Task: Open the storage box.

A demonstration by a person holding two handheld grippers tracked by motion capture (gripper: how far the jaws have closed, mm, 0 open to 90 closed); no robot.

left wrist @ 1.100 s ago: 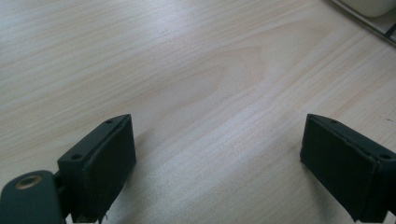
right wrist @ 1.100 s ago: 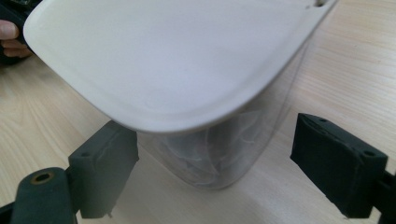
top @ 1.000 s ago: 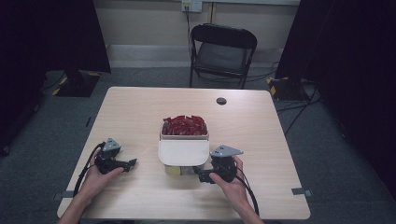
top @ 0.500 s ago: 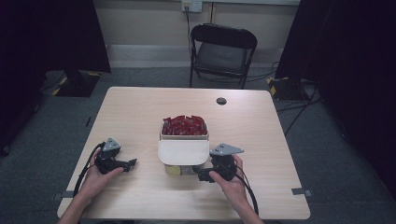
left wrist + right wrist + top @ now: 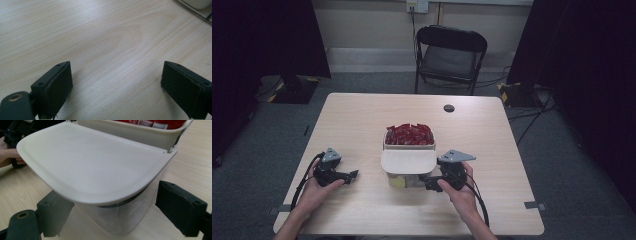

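Observation:
A white bin (image 5: 409, 145) heaped with red packets (image 5: 409, 134) stands mid-table. A white flap (image 5: 408, 161) juts from its near side over a clear cup (image 5: 404, 181) that has something yellow inside. My right gripper (image 5: 424, 180) reaches under the flap from the right. In the right gripper view the flap (image 5: 95, 167) lies over my right gripper (image 5: 115, 215), whose jaws stand wide on either side of the clear cup (image 5: 117, 217), close to its walls, with no squeeze visible. My left gripper (image 5: 354, 175) rests on the table to the bin's left, open, with bare wood between its jaws (image 5: 116, 85).
The wooden table (image 5: 362, 120) carries a small black round piece (image 5: 449, 108) at the far side. A black folding chair (image 5: 451, 52) stands behind the table. Cables trail from both grippers toward the near edge. Dark curtains hang at left and right.

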